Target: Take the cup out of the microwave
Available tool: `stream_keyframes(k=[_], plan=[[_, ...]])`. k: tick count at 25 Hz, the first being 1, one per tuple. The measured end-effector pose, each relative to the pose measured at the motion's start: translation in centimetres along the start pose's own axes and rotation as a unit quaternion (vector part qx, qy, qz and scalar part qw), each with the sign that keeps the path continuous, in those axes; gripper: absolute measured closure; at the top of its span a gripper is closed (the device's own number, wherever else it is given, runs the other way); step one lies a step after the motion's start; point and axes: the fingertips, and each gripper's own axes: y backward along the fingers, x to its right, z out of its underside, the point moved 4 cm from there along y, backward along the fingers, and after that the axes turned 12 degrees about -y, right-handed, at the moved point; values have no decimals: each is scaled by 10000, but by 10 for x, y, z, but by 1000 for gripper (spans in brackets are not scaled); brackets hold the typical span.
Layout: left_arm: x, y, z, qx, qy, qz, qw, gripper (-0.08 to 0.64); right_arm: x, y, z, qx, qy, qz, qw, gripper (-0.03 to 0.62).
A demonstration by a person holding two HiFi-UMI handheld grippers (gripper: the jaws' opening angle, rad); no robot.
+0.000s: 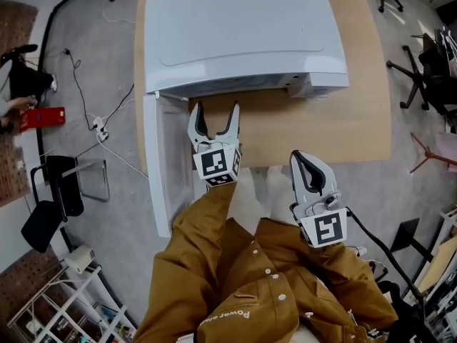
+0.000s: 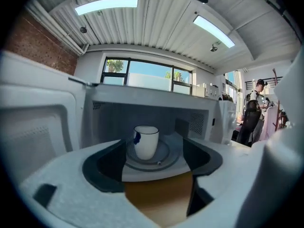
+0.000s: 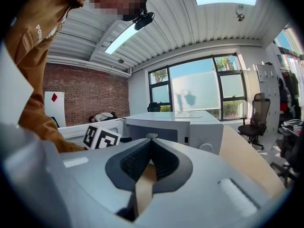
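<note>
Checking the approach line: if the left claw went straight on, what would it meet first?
Probably the cup on the turntable inside the open microwave. It stands ahead of the left claw, in line with its open jaws, with nothing visible before it.

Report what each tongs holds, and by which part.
Nothing. Left tongs stand open short of the cup inside the microwave; right tongs are shut, empty.

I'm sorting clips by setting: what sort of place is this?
Likely an office or lab workspace: white box-shaped microwave on a brown wooden table, black swivel office chair, long ceiling strip lights.
</note>
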Motion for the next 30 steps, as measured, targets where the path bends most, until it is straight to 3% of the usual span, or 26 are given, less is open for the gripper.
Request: stream_keyframes(k=[4,13,24,30], plan=[[-12,-44,20,-162,35,-113,9998,167,3,-3,2,-11,-114,97,9999,586],[-27,-111,20,-169,-297,-74,9994,149,6,-8,21,-174,-202,119,9996,586],[-23,-149,15,-283,-531,-54,9982,130,4,-11,20,-59,-362,179,9992,586],[-27,-153,13,-325,-670,-116,9972,167,4,-5,22,-76,-393,188,9990,586]])
